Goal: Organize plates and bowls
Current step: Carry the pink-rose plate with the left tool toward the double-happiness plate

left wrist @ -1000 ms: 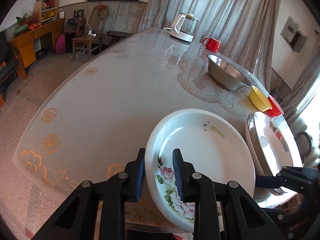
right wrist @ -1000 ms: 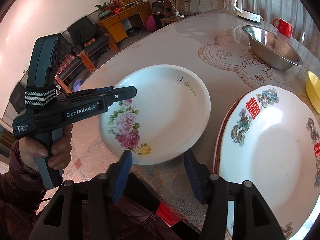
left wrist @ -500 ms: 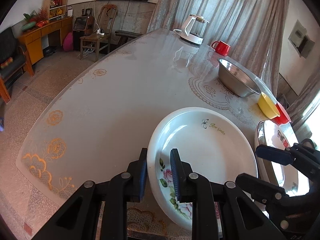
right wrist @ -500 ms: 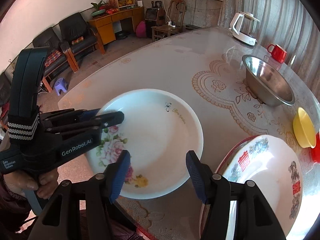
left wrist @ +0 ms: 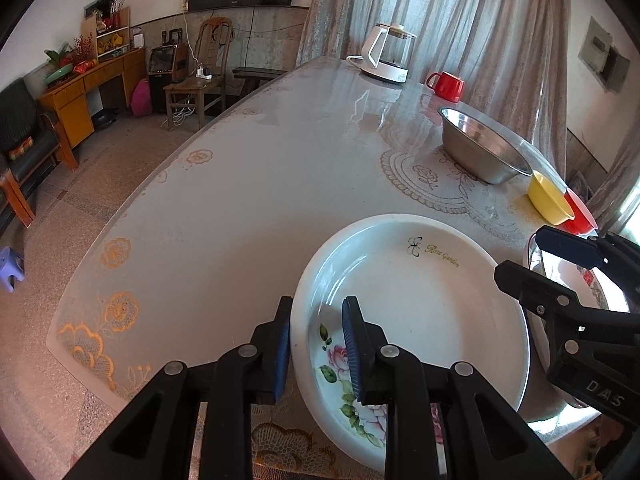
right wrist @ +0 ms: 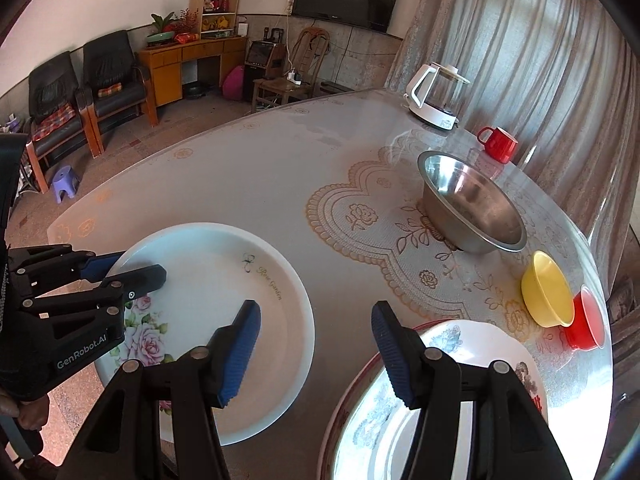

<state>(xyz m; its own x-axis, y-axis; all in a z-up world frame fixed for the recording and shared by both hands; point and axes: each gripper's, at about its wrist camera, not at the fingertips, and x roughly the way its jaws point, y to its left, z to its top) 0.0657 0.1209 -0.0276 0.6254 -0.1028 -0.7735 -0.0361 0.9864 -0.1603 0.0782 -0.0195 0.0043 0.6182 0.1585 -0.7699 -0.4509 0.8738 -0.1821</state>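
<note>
A white plate with pink roses (left wrist: 420,312) (right wrist: 224,280) sits at the near edge of the table. My left gripper (left wrist: 318,308) (right wrist: 132,270) has that plate's left rim between its pads, and its jaws are opening slightly. My right gripper (right wrist: 315,312) (left wrist: 520,254) hovers open and holds nothing, above the gap between the rose plate and a stack of red-patterned plates (right wrist: 460,360) on the right. A steel bowl (right wrist: 472,208) stands further back. A yellow bowl (right wrist: 546,290) leans on a red bowl (right wrist: 588,320) at the right edge.
The oval table (right wrist: 280,168) has a lace-print cover. A white kettle (right wrist: 436,96) and a red mug (right wrist: 498,144) stand at its far end. Curtains hang close behind the right edge. Chairs, a cabinet and a purple stool stand on the floor to the left.
My right gripper has risen and swung up and to the right, off the rose plate's near rim and over the gap. The left gripper has stayed on the plate's rim.
</note>
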